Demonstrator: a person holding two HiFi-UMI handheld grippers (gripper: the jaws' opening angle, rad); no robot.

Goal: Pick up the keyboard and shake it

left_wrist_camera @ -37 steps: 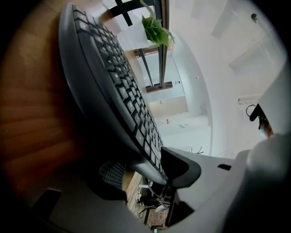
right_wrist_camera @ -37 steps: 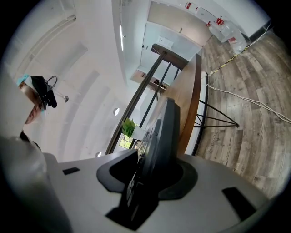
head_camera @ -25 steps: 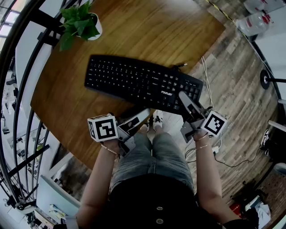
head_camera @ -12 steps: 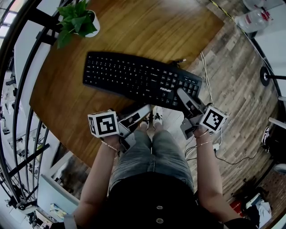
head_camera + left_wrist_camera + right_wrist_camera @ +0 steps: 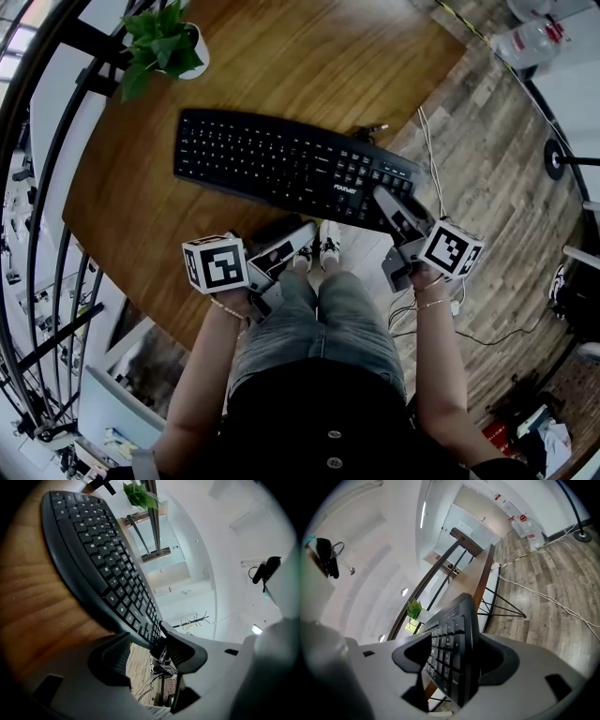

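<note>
Keyboard gripped, apparently lifted
Over the wooden table (image 5: 281, 56), the black keyboard (image 5: 281, 164) looks raised off the wood; the right gripper (image 5: 457, 644) clamps its right end, the left gripper (image 5: 149, 639) pinches its near edge. Pick-up seems done; one moment cannot show any shaking.

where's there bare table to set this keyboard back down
Widest bare wood lies beyond the keyboard, between the potted plant and the far right corner of the table. A narrower strip runs left of the keyboard. Crowded spots: the near edge, where left gripper and right gripper hold it, and the plant's corner.
</note>
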